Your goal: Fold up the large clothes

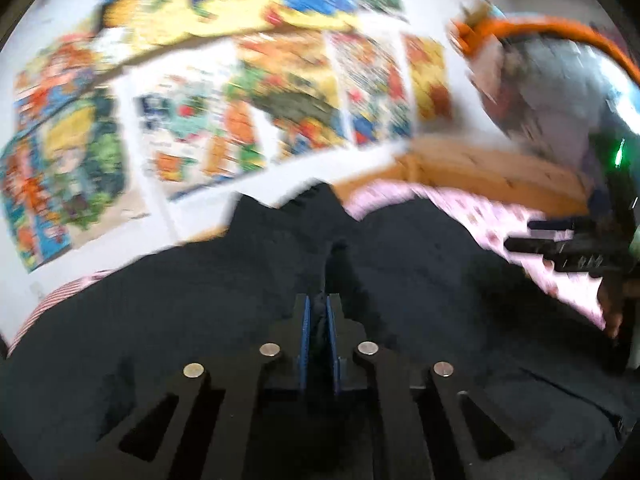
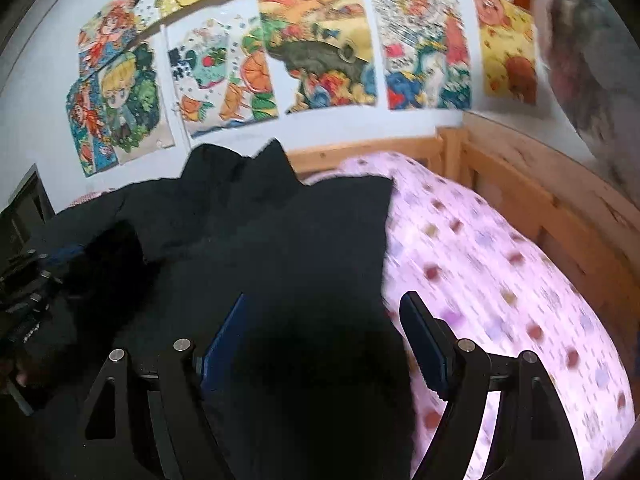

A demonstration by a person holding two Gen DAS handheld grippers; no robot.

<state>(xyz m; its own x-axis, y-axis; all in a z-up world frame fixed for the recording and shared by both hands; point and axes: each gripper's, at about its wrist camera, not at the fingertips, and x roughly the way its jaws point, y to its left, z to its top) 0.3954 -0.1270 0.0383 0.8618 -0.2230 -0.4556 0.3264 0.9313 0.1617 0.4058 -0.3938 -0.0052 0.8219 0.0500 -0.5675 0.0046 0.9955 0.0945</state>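
Observation:
A large dark garment (image 2: 280,232) lies spread on the pink dotted sheet (image 2: 500,280) of a bed, its far edge rumpled into peaks. My left gripper (image 1: 319,312) is shut on a pinched fold of this dark garment (image 1: 200,300), with cloth showing between the blue pads. My right gripper (image 2: 320,328) stands open over the garment's right edge. Dark cloth lies between its wide-set blue pads (image 2: 420,340), with no squeeze to be seen. In the blurred left wrist view the right gripper (image 1: 520,236) shows at the right, over the sheet.
A wooden bed frame (image 2: 520,184) runs along the far and right sides. Colourful cartoon posters (image 2: 320,40) cover the white wall behind. A person's grey and orange clothing (image 1: 552,80) fills the upper right. Red-striped cloth (image 1: 48,308) peeks out at the left.

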